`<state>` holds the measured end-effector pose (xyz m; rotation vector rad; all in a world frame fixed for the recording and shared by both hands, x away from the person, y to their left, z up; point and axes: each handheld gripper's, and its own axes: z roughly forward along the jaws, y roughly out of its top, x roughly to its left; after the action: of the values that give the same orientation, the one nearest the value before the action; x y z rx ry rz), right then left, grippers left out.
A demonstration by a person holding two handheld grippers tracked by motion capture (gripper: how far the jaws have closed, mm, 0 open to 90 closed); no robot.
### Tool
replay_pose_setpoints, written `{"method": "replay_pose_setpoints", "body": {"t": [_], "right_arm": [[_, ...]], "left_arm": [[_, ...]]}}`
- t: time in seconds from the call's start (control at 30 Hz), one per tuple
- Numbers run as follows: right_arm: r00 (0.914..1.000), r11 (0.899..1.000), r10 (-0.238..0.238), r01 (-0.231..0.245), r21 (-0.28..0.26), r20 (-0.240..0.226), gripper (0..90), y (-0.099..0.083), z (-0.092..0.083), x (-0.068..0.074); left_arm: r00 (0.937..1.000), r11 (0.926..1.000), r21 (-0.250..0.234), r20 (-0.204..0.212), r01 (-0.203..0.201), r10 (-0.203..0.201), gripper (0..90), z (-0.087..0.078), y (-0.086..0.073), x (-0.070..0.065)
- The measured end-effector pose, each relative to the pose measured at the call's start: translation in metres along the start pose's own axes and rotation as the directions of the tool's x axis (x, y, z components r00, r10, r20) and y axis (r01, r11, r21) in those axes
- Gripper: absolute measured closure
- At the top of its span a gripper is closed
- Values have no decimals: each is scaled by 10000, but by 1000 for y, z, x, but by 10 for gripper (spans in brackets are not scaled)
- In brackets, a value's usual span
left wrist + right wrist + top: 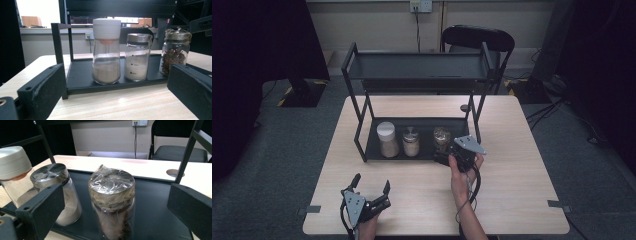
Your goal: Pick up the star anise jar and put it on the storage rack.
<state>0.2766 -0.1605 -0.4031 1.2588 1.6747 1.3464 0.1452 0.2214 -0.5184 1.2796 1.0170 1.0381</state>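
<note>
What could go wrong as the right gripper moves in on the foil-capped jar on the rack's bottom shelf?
1. The right gripper is open around the foil-capped jar; the steel-lidded jar stands close beside it, so one jaw might nudge it over.
2. The crinkled wrap over the cap could let the jaws slip if they close high.
3. The rack's upright post stands near, so a lifted jar might strike it.
</note>
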Motion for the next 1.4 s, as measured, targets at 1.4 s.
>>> {"method": "replay_pose_setpoints", "body": {"t": [1.4], "right_arm": [[9980,9981,346,-318,-525,528,4,-25,-49,-10]], "left_arm": [[10000,10000,-55,-59,-14,14,15,-1,-1,-1]]}}
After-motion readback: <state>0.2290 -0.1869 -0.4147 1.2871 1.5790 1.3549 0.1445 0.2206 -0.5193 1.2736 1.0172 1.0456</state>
